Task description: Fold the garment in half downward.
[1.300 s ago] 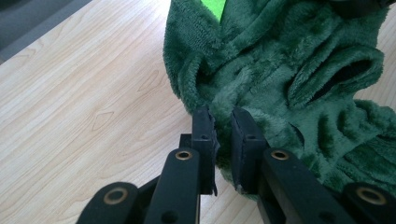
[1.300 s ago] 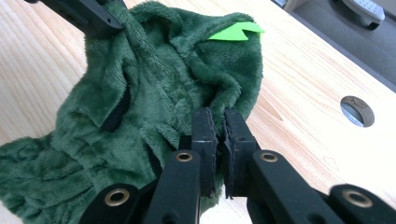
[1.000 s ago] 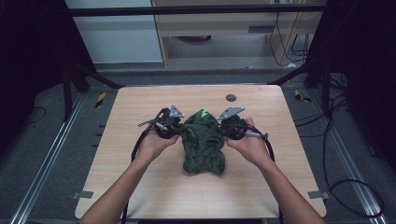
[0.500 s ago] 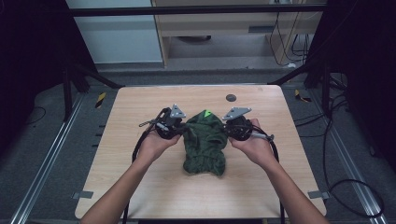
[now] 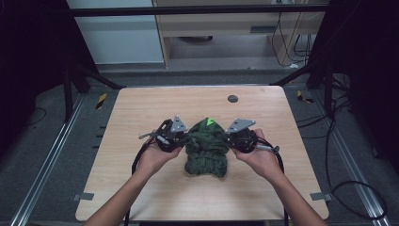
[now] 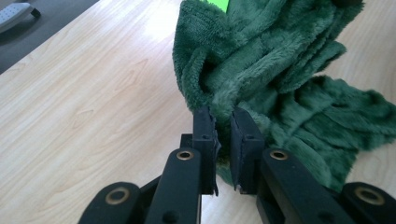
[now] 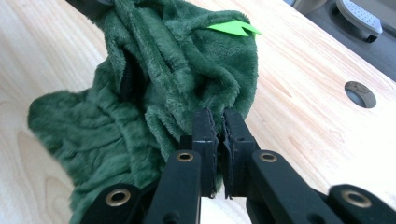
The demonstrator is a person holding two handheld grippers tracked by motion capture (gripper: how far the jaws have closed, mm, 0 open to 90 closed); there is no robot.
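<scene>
Left tool (image 5: 184,137) and right tool (image 5: 227,137) each clamped on bunched green towel (image 5: 207,153) on worktop (image 5: 141,108)

- The towel (image 5: 206,151) at the centre of the high view is deep forest green all over, a plush pile with no printed pattern, its folds darker in the creases.
- A tag (image 7: 232,27) near the top of the right gripper view is bright lime green, plain.
- The table (image 5: 141,113) is pale blond wood with fine lengthwise grain streaks.
- A round grommet (image 5: 232,98) in the upper middle of the high view is dark grey.
- The left gripper (image 6: 223,116) has matt black jaws with brass-coloured rivet rings; the right gripper (image 7: 217,114) is the same.
- The three-cornered plates (image 5: 178,125) are light grey.
- The floor (image 5: 42,122) at the left is dark grey, with a yellow-and-black striped marker (image 5: 101,100).
</scene>
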